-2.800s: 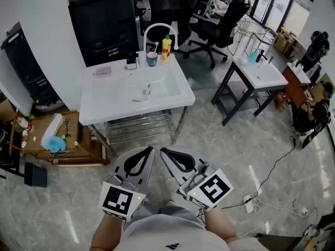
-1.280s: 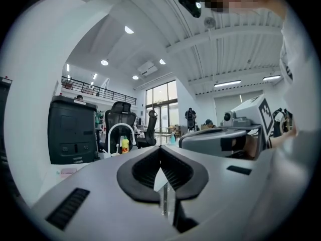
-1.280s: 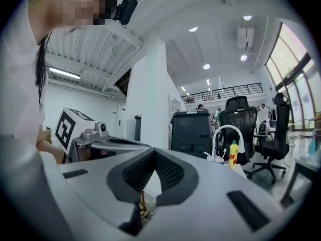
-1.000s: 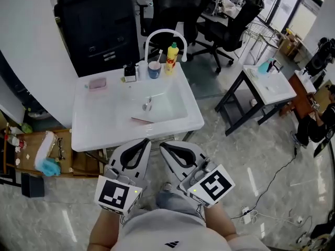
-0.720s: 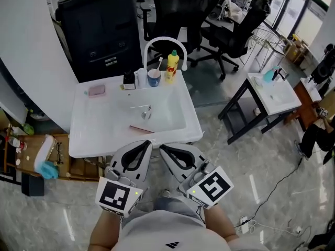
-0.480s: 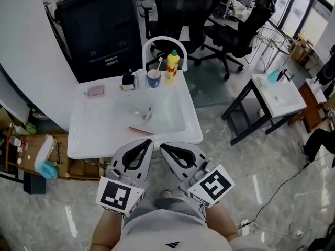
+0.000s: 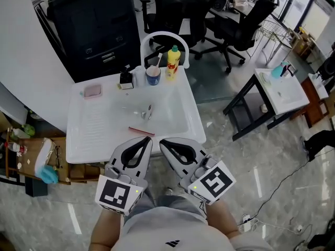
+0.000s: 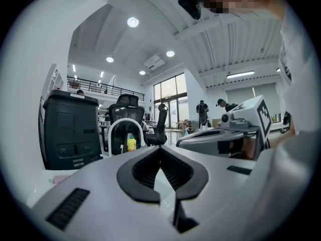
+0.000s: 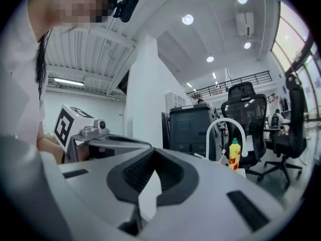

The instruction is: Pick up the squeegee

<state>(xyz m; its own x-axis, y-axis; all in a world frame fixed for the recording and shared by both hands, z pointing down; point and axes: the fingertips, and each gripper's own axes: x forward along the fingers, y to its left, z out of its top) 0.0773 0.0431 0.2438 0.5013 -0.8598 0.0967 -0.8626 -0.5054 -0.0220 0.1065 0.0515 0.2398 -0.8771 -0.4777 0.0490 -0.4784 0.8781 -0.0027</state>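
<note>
Marble floor, black cabinet behind a white sink; squeegee lies at the basin's front. Left gripper and right gripper hang near its edge, jaws together, empty.

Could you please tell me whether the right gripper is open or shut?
Shut: on the right gripper the jaws meet at their tips, nothing between them.

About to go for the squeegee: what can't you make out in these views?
Head view: thin red strip on the sink table, too small to confirm as the squeegee.
Both gripper views: that strip, hidden behind each gripper's own body.
Head view: table's near edge, partly under the left gripper and right gripper.
Label on the yellow bottle: too small.
</note>
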